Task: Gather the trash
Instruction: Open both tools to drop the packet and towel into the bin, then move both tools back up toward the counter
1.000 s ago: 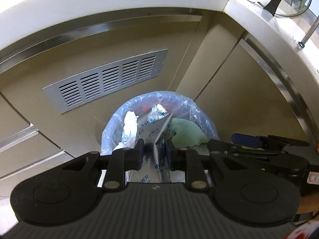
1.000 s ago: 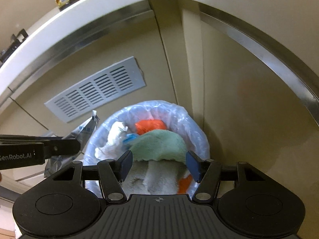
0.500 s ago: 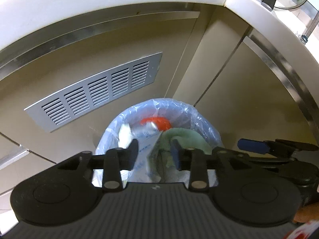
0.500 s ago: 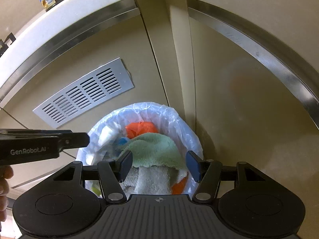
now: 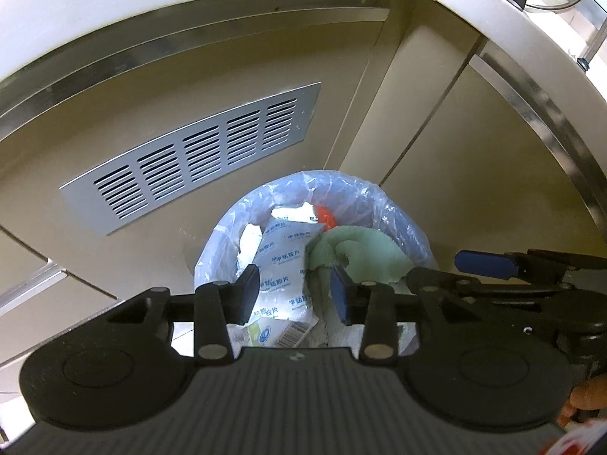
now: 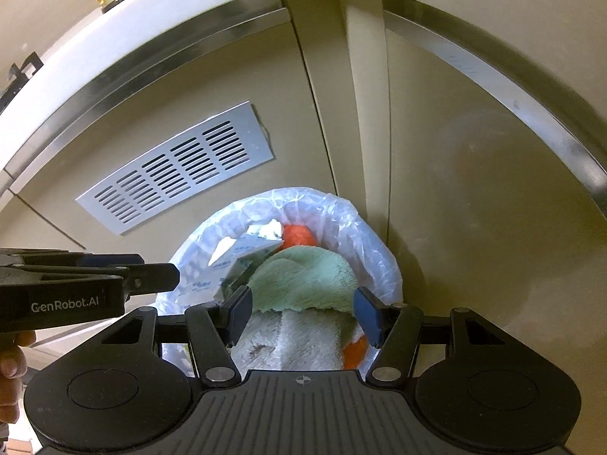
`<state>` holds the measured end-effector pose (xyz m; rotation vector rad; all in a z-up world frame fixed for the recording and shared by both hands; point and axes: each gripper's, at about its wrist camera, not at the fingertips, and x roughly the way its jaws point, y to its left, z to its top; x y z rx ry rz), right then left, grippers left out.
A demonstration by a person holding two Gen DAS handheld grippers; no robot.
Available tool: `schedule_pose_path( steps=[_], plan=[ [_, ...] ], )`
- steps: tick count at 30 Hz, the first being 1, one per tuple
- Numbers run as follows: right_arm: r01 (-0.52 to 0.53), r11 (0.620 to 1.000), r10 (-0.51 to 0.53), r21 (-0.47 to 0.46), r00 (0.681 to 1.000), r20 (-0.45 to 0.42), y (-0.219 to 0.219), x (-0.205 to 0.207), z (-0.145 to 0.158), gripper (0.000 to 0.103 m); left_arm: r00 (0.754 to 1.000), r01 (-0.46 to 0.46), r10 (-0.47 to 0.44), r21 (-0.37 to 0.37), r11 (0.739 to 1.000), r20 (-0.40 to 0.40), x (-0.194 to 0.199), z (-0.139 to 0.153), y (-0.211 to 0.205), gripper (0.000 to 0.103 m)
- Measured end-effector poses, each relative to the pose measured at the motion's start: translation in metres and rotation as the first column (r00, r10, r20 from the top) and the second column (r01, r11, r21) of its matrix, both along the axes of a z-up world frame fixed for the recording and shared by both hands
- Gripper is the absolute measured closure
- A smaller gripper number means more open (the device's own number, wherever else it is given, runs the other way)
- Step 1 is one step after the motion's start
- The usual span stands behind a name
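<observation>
Foil packet (image 5: 282,265) lies in lined bin (image 5: 379,204); left gripper (image 5: 296,292) parted and empty above it; right gripper (image 6: 303,311) half-open, holding nothing, over green cloth (image 6: 303,276).

Both grippers point down, side by side. The left gripper (image 5: 295,290) has its jaws apart with nothing pinched. The right gripper (image 6: 303,313) is open and empty too.

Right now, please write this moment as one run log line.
left gripper: open, empty, above bin | right gripper: open, empty | silver packet: in bin, beside green cloth
</observation>
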<state>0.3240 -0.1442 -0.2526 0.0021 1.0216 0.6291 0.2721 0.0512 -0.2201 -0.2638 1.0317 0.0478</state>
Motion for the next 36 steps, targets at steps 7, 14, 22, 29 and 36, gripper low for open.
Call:
schedule_pose_path(
  steps=[7, 14, 22, 29, 36],
  plan=[
    [-0.025, 1.0, 0.025, 0.003, 1.0, 0.005, 0.001, -0.009, 0.008, 0.043, 1.0, -0.03, 0.03, -0.003, 1.0, -0.005, -0.011, 0.007, -0.003, 0.067],
    [-0.052, 0.999, 0.052, 0.013, 0.999, 0.01, -0.002, -0.022, 0.023, 0.043, 0.998, -0.06, 0.06, 0.004, 0.998, -0.01, -0.031, 0.023, -0.007, 0.067],
    [-0.084, 0.996, 0.084, 0.025, 0.996, 0.009, -0.013, -0.04, 0.044, 0.043, 0.996, -0.086, 0.086, 0.014, 0.996, -0.007, -0.058, 0.053, -0.011, 0.067],
    [-0.094, 0.994, 0.094, 0.054, 0.996, -0.003, -0.027, -0.059, 0.071, 0.043, 0.997, -0.076, 0.076, 0.025, 0.997, 0.004, -0.08, 0.085, -0.015, 0.067],
    [-0.083, 0.993, 0.082, 0.084, 0.997, 0.01, -0.041, -0.075, 0.098, 0.043, 0.998, -0.055, 0.054, 0.036, 0.998, 0.032, -0.094, 0.114, -0.019, 0.067]
  ],
)
